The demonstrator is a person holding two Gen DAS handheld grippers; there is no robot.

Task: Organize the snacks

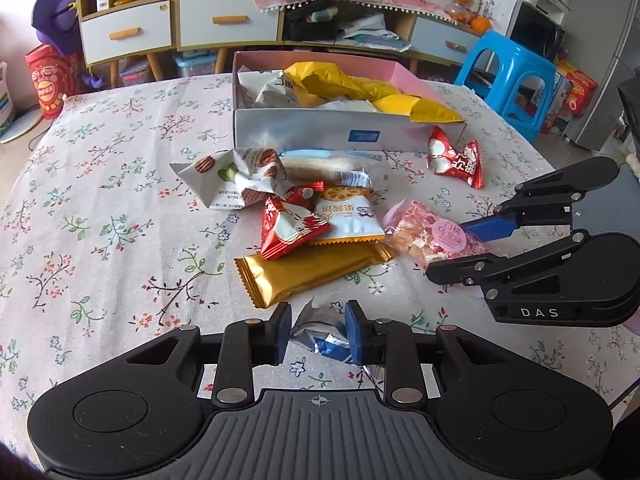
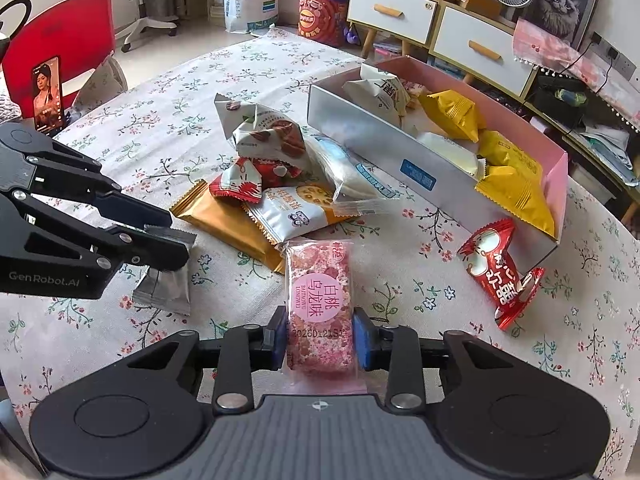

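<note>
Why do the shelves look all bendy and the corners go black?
Left wrist view: the fisheye lens bows the white-and-wood drawer cabinet and blacks out the corners; daylight puts glare on the white front of the pink cardboard box. Right wrist view: same bending at the edges, but the pink peach-oolong snack packet looks sharp, print readable.

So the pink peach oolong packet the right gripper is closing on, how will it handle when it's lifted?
The pink packet probably stays fairly flat: it looks filled with a chunky bar. Its clear film looks glossy, so it may slip between the right gripper fingers. It likely lifts lightly, though the unsupported far end could droop.
</note>
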